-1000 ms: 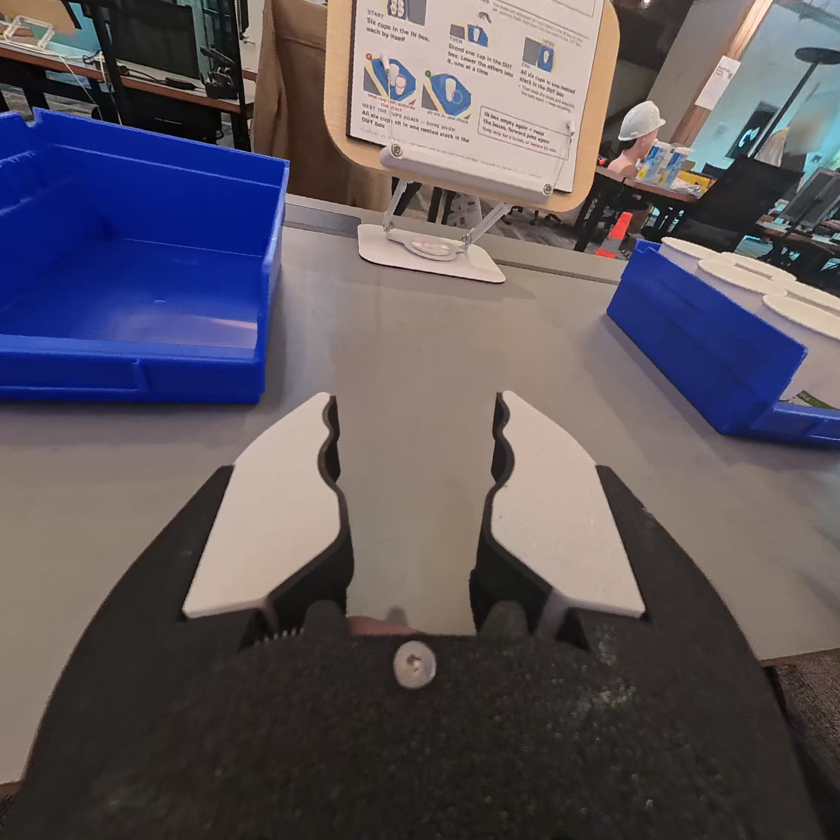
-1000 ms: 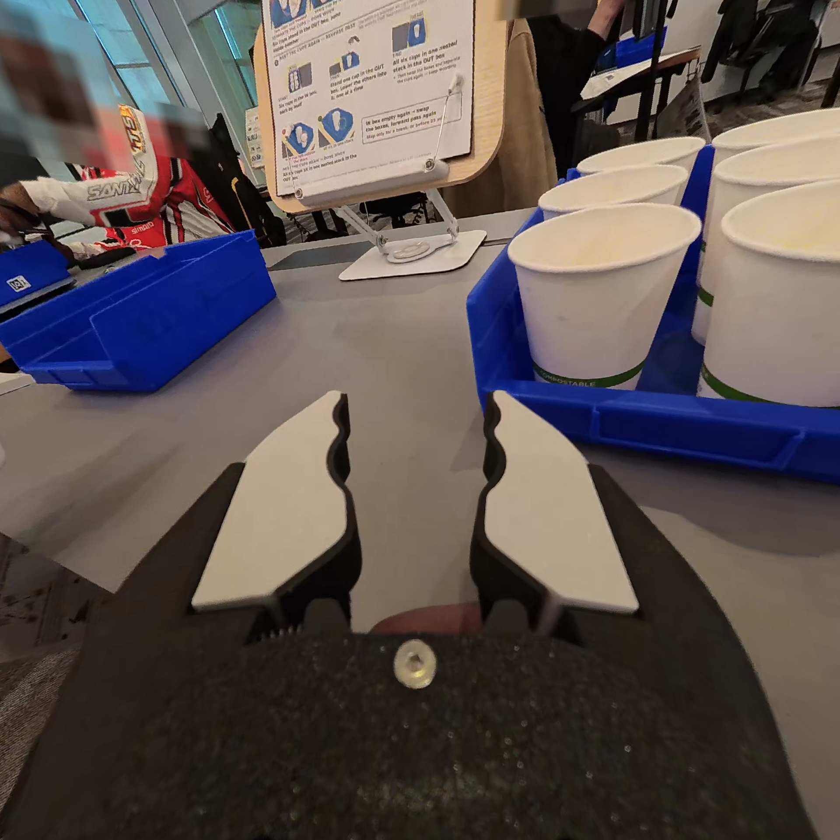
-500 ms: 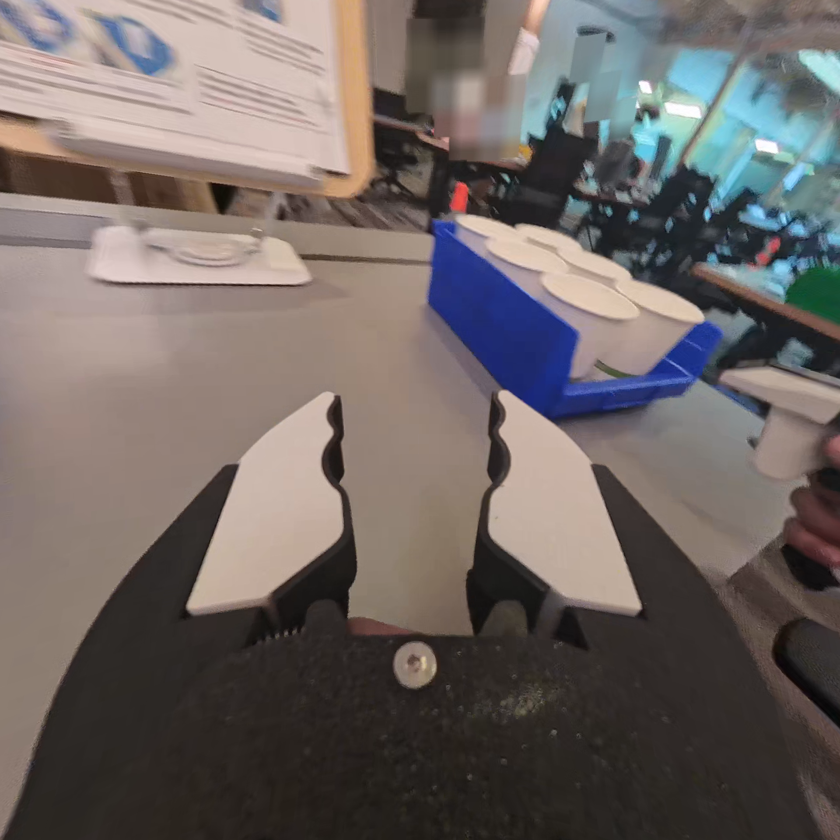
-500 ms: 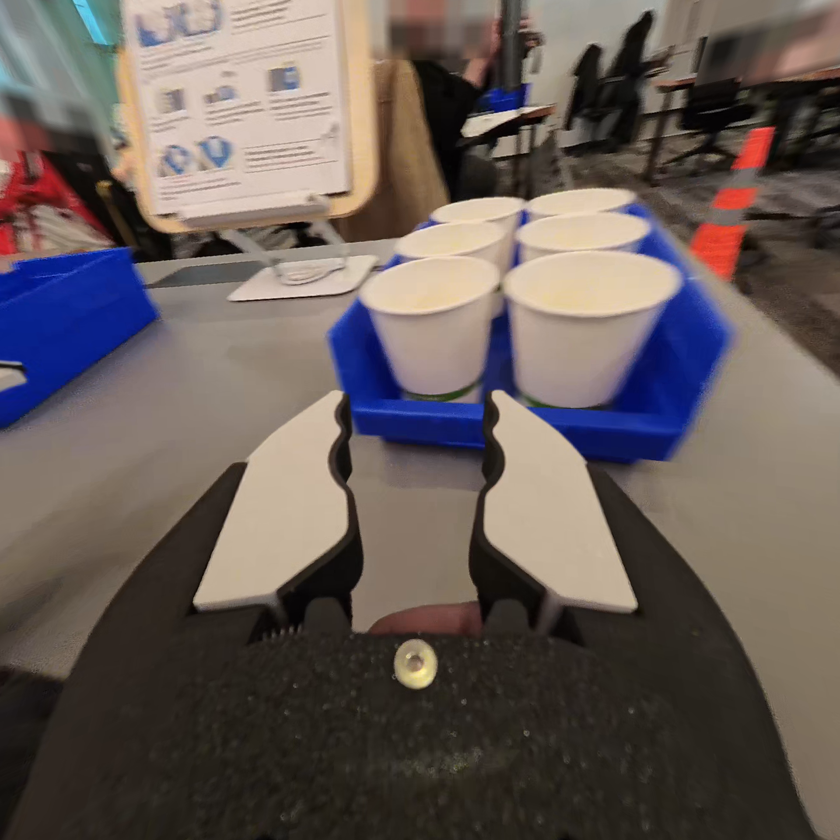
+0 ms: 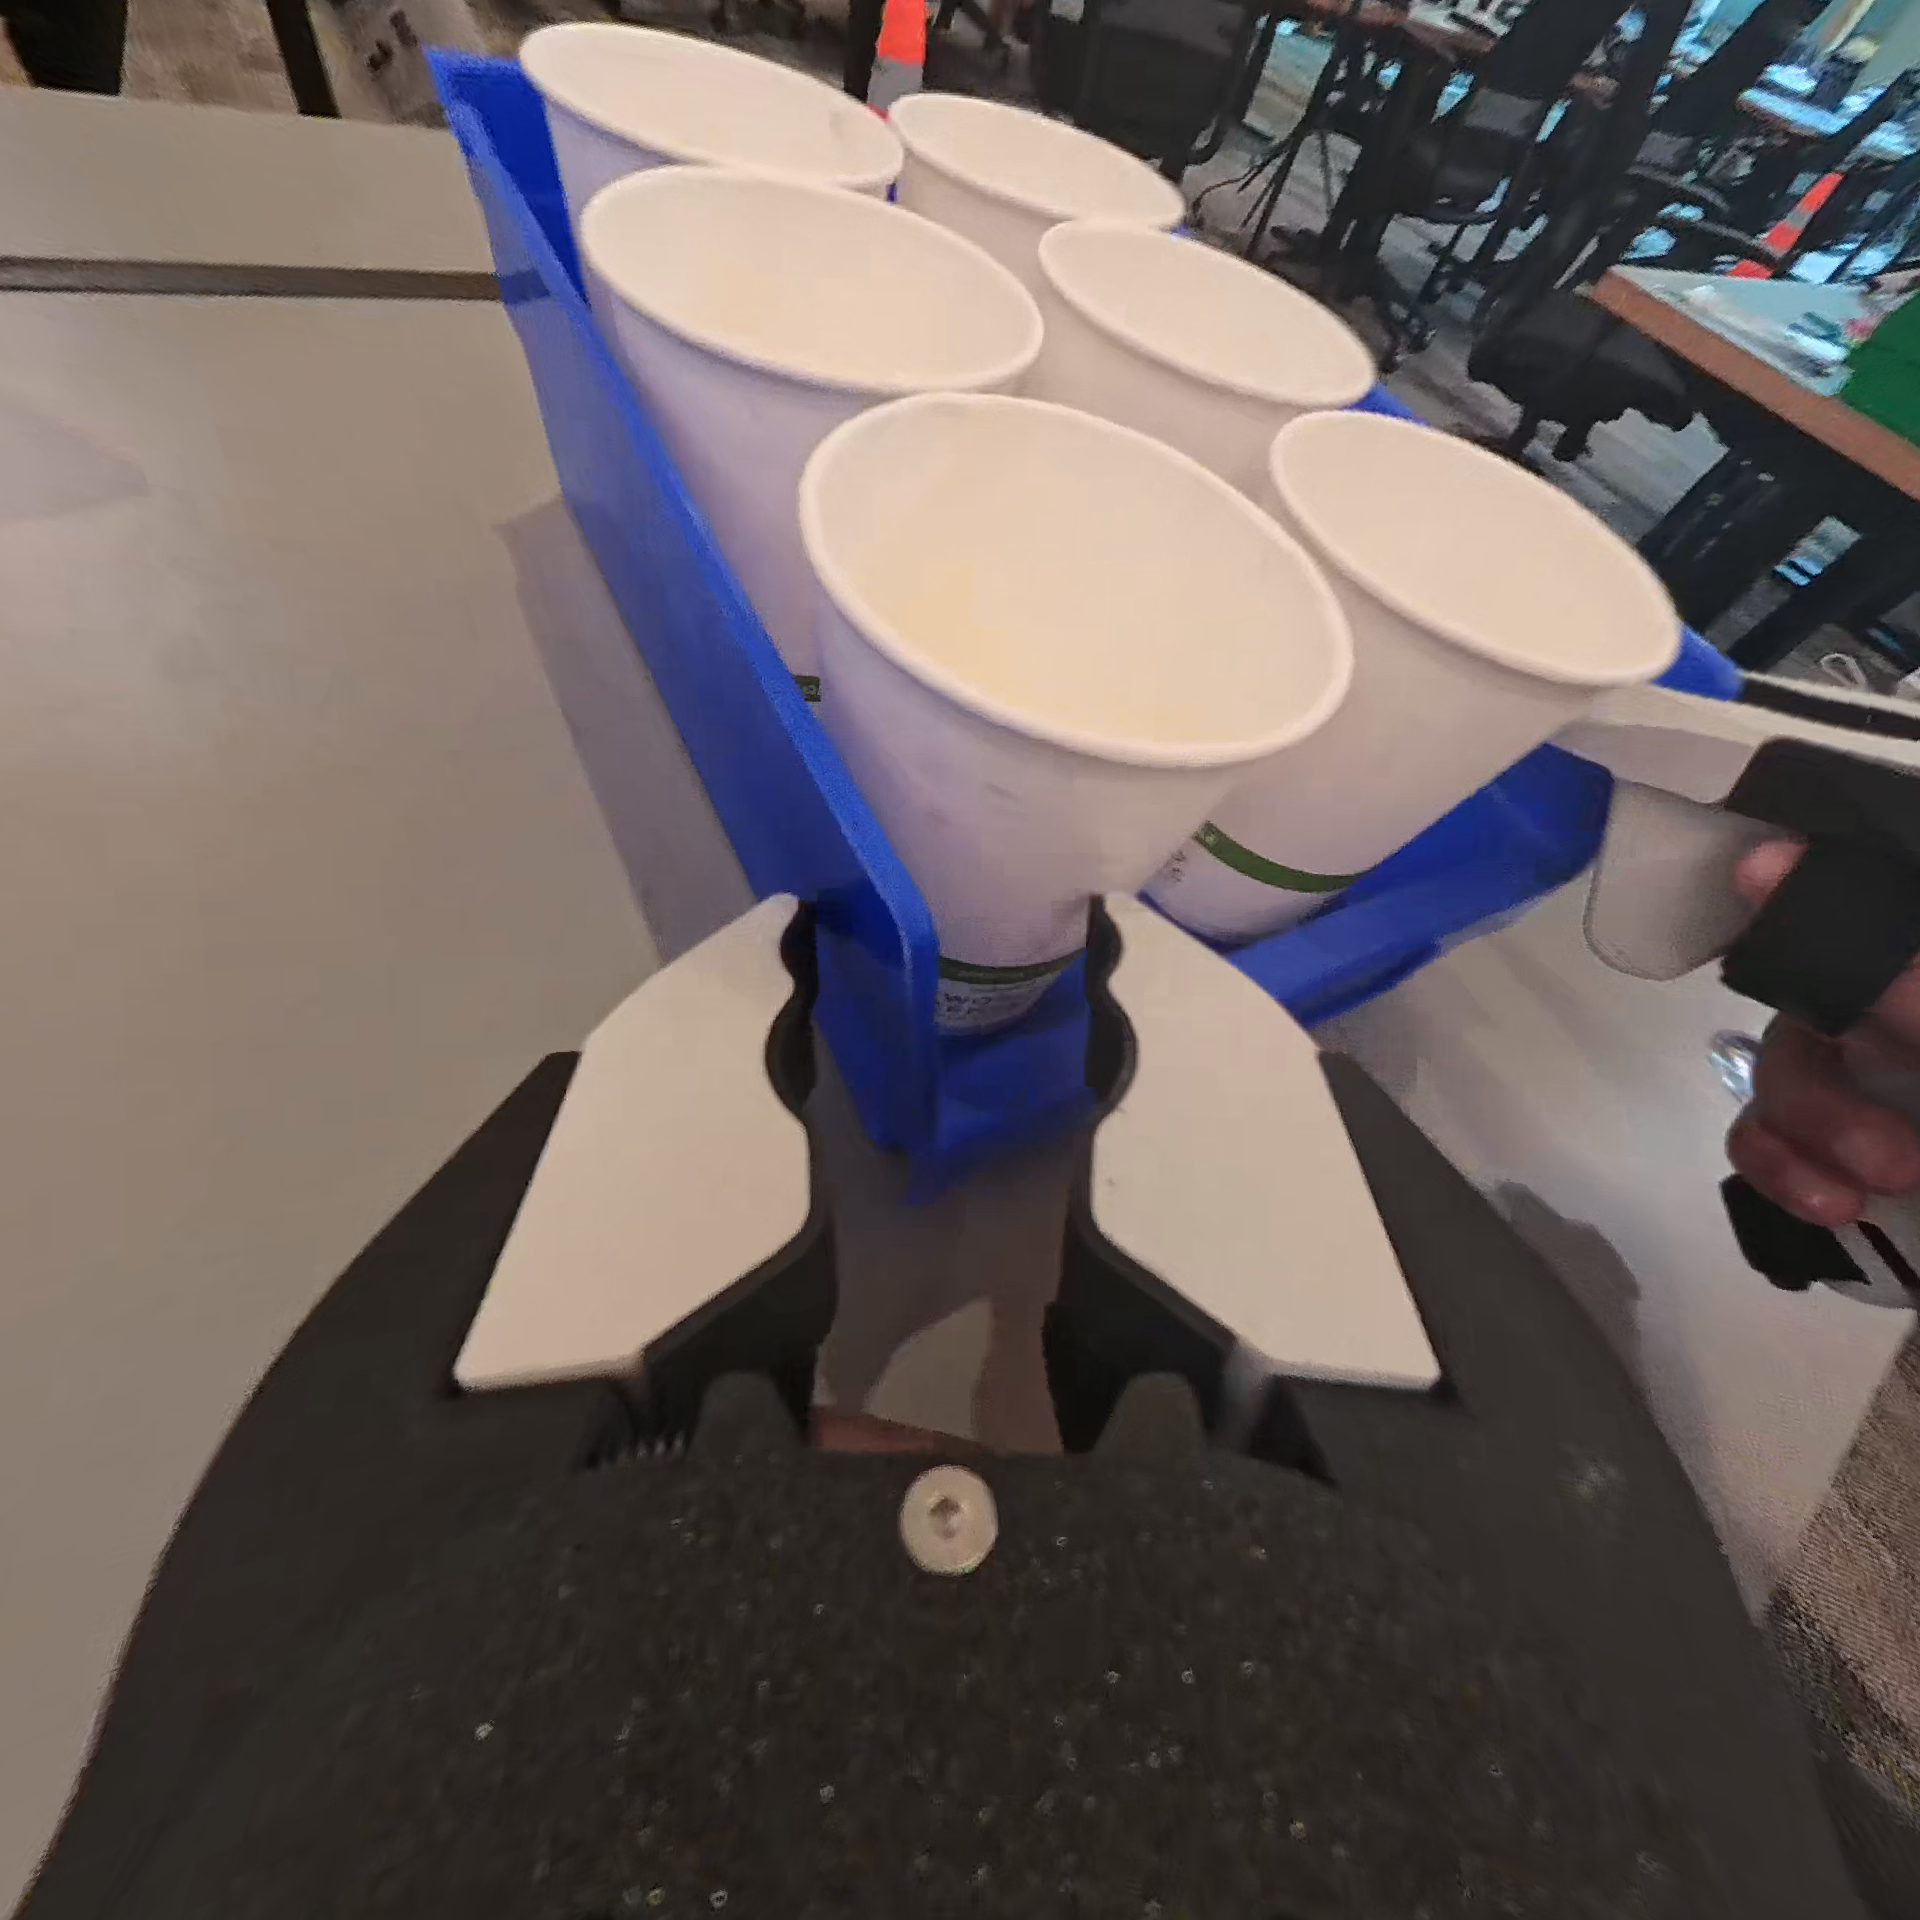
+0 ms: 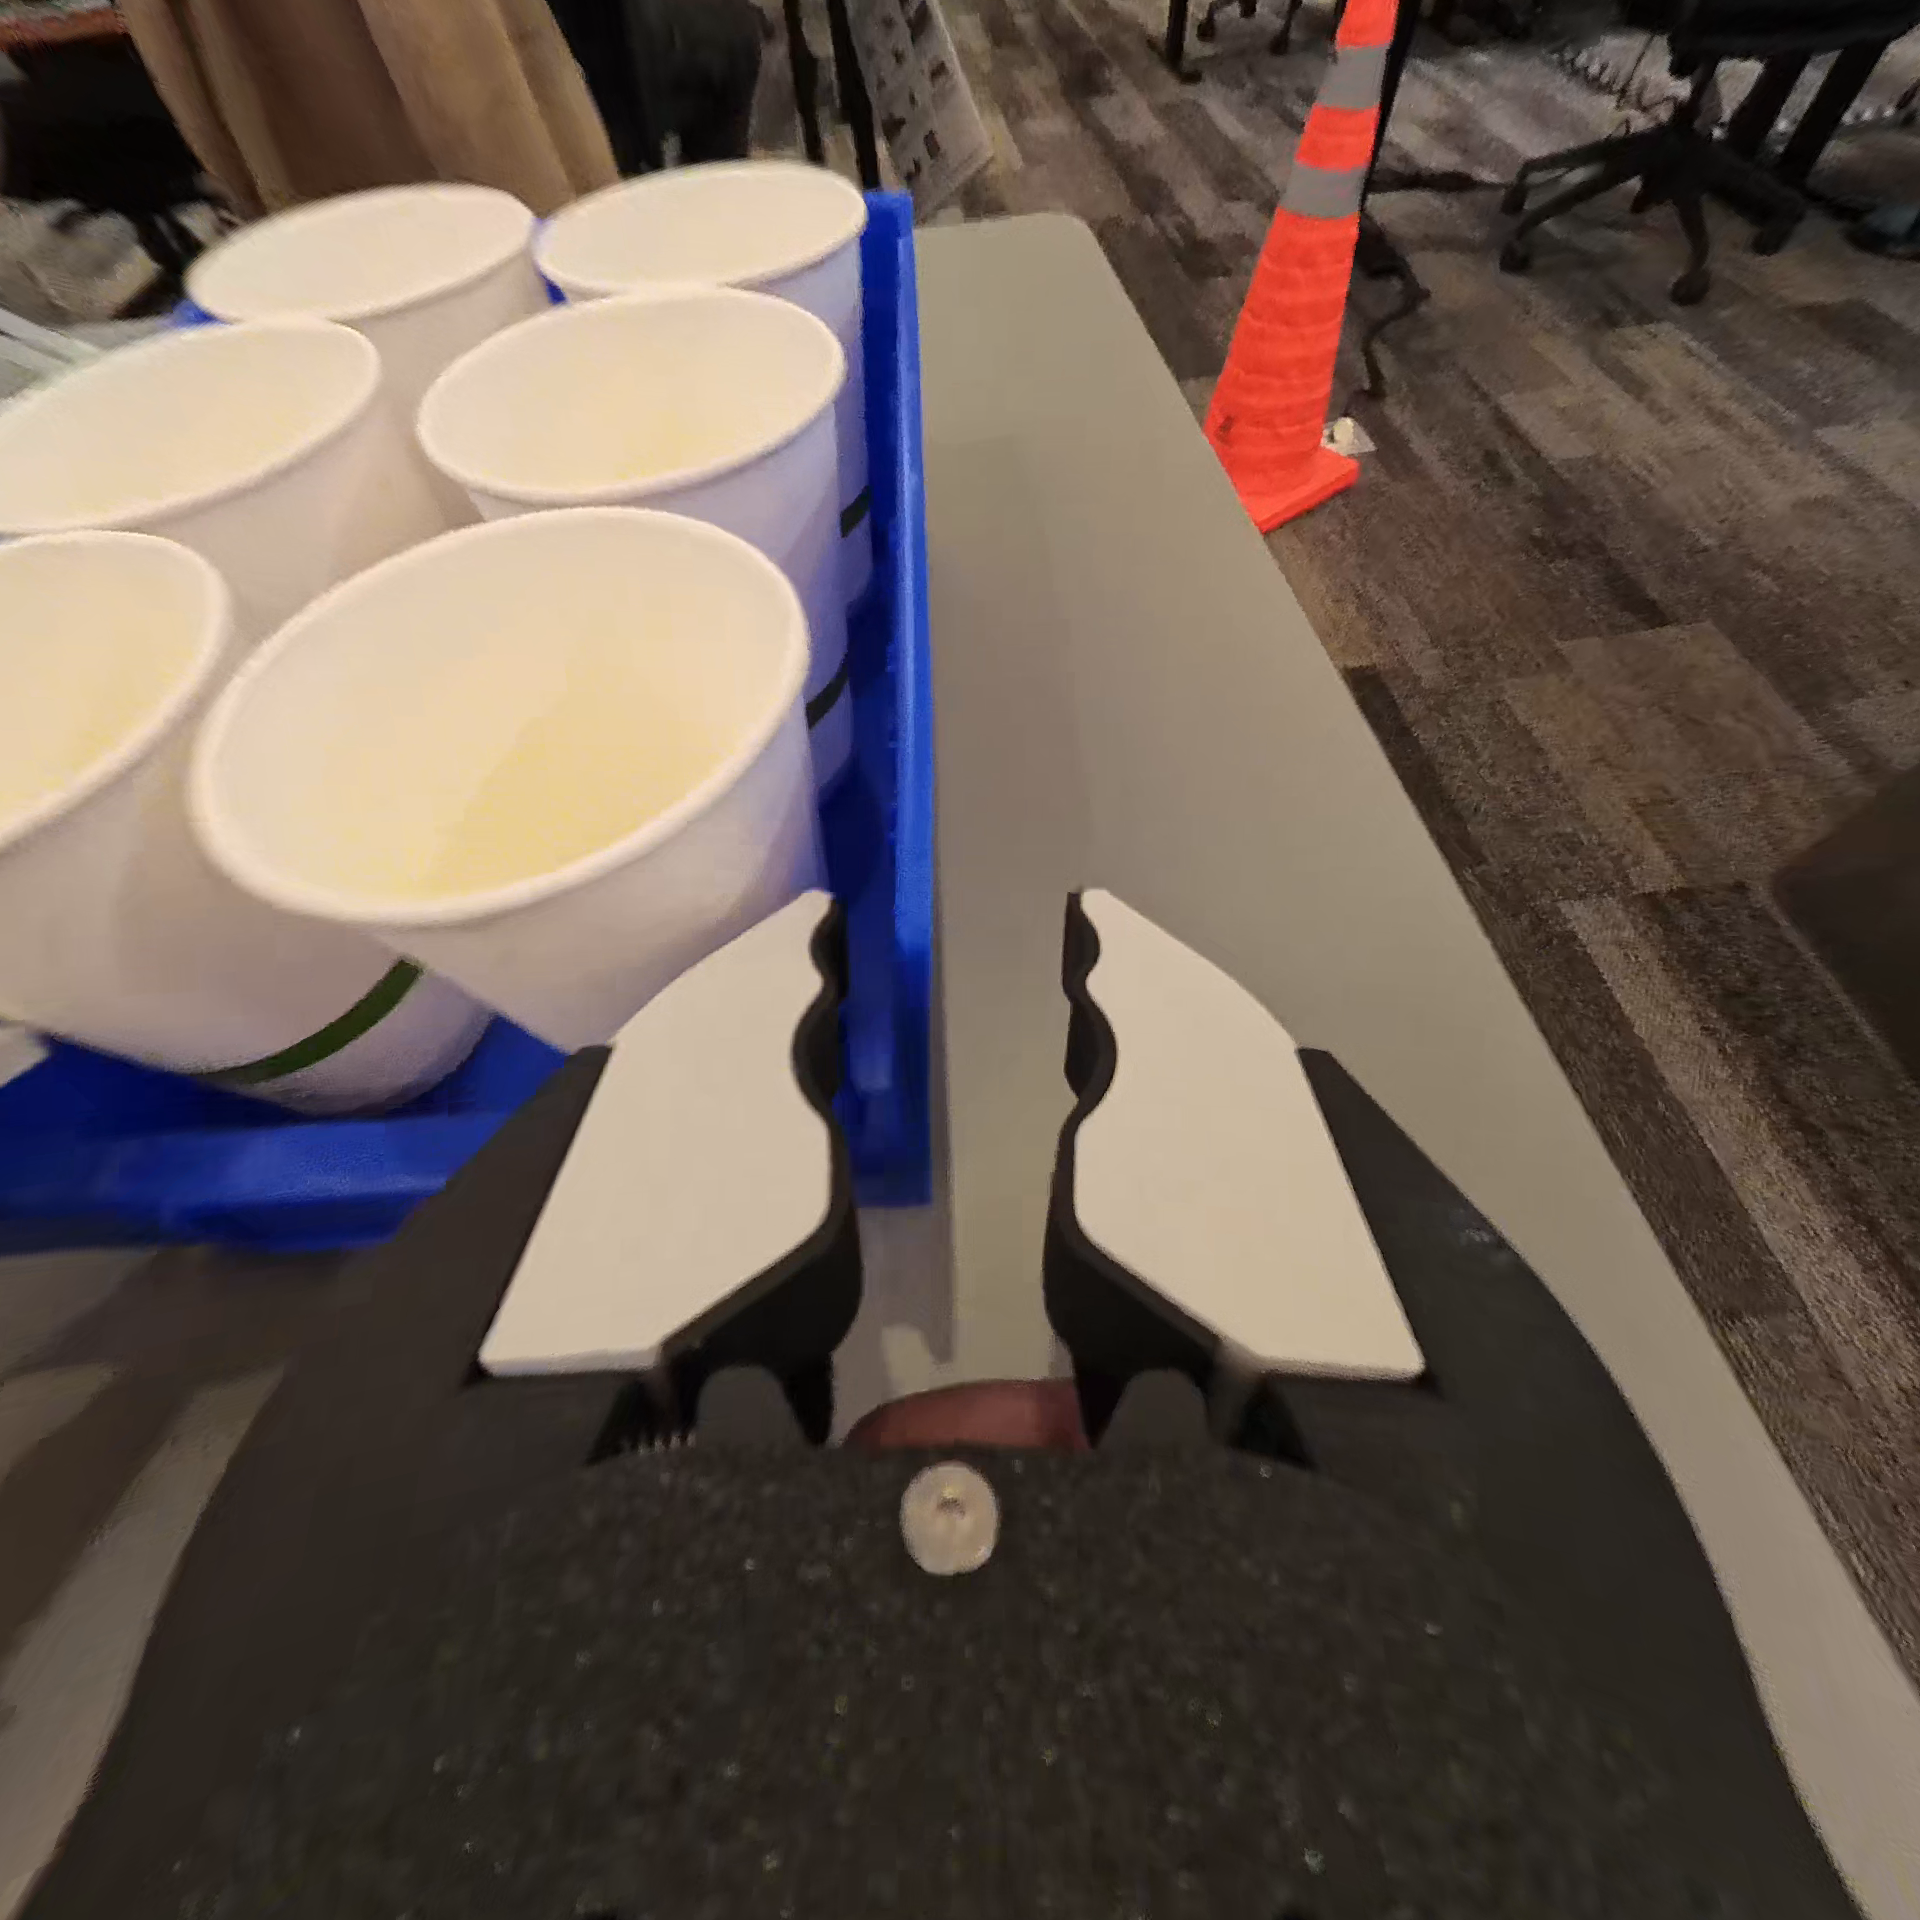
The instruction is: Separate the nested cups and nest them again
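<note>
Looking out from the left gripper (image 5: 945,935), its two white fingers are spread fairly wide and hold nothing. Straight ahead between them sits the near corner of the blue plastic bin (image 5: 717,707), with the nearest white paper cup with a green band at its base (image 5: 1049,665) standing just behind that corner. So this cup is dead ahead of the left claw, long axis upright, mouth up. The catch is that the bin wall covers the cup's bottom part, so I'd guess any grab has to come in higher up the side or at the rim, not low.

The right gripper (image 6: 948,914) is also parted and empty. It's sitting at the bin's right-hand corner, with the blue wall running away just inside its left finger and bare grey table (image 6: 1091,623) in front. The closest cup on that side, another white paper cup (image 6: 499,727), is off to the left of the claw, not between the fingers.

All six cups stand apart inside the bin, two rows of three, rims nearly touching, so neighbours crowd whichever one gets picked. Judging by that, separating looks done and nesting comes next.

Further out there's an orange traffic cone (image 6: 1299,301) on the floor, well apart from everything.
</note>
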`<state>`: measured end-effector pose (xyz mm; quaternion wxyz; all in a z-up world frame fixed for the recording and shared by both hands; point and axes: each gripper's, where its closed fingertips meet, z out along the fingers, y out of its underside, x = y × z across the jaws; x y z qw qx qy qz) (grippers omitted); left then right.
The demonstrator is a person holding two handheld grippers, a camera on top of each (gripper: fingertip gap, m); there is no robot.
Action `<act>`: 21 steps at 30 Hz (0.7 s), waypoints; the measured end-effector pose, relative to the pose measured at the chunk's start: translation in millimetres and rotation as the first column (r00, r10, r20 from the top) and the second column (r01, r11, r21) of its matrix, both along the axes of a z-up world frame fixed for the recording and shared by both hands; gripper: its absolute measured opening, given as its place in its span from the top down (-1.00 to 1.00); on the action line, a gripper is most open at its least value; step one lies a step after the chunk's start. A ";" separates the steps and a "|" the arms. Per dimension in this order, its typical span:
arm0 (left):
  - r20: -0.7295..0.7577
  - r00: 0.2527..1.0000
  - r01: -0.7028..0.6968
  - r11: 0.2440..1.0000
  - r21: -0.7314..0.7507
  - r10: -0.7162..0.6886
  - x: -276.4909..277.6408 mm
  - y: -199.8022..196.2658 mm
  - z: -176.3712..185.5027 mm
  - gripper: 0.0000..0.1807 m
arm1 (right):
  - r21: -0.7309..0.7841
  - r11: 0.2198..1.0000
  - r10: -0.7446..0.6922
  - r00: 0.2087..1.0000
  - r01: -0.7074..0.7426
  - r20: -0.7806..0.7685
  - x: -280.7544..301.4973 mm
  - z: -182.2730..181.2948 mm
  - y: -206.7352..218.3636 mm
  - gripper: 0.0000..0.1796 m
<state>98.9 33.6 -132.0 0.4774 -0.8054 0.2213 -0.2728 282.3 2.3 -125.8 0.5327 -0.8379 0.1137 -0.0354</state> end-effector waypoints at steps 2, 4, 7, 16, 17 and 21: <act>-0.034 0.999 -0.036 0.999 0.008 0.036 -4.7 6.5 -2.6 0.68 | -0.035 0.999 0.006 1.000 -0.007 -0.029 -2.3 -11.3 10.7 0.69; -0.078 0.997 -0.013 0.999 0.032 0.015 -8.3 9.8 -2.9 0.78 | 0.018 1.000 0.008 0.997 -0.006 -0.082 -7.2 -8.3 14.7 0.92; -0.168 0.983 -0.057 0.994 0.090 0.072 -22.7 21.3 -2.5 0.88 | 0.051 0.999 0.003 0.994 0.003 -0.107 -21.3 -7.1 15.2 0.96; -0.107 0.956 -0.250 0.948 0.195 0.274 -111.4 33.5 20.0 0.97 | 0.184 0.982 -0.009 0.987 0.039 -0.159 -115.9 10.5 9.4 0.95; -0.104 0.950 -0.268 0.941 0.207 0.294 -127.3 32.5 23.8 0.97 | 0.187 0.982 0.003 0.989 0.025 -0.147 -131.0 13.9 12.2 0.96; -0.099 0.916 -0.363 0.907 0.212 0.389 -201.0 30.8 33.7 0.97 | 0.200 0.976 0.113 0.985 -0.085 -0.130 -201.2 27.2 31.0 0.96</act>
